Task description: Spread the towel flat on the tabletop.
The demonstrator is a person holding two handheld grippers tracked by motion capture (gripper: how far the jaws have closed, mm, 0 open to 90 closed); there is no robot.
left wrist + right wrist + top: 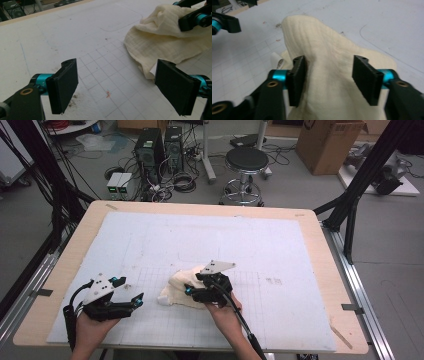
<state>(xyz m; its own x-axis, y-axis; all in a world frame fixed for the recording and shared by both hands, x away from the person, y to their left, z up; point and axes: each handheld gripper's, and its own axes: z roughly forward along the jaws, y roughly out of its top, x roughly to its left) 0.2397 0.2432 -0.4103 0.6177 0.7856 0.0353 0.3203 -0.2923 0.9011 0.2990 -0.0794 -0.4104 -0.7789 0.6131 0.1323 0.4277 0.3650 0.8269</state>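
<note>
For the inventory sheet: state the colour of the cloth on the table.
Cream, a pale off-white: the cloth shows best in the right gripper view.

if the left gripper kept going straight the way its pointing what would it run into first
Probably the cream cloth. The left gripper has open jaws aimed low across the white gridded mat, with the cloth's near edge ahead by its right-hand pad. Depth is unclear, so the pads might graze the mat first.

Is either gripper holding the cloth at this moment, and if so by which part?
Nothing is held. The right gripper stands open astride a raised fold of the cream cloth, its pads not pressing on it. The left gripper is open over the bare mat.
</note>
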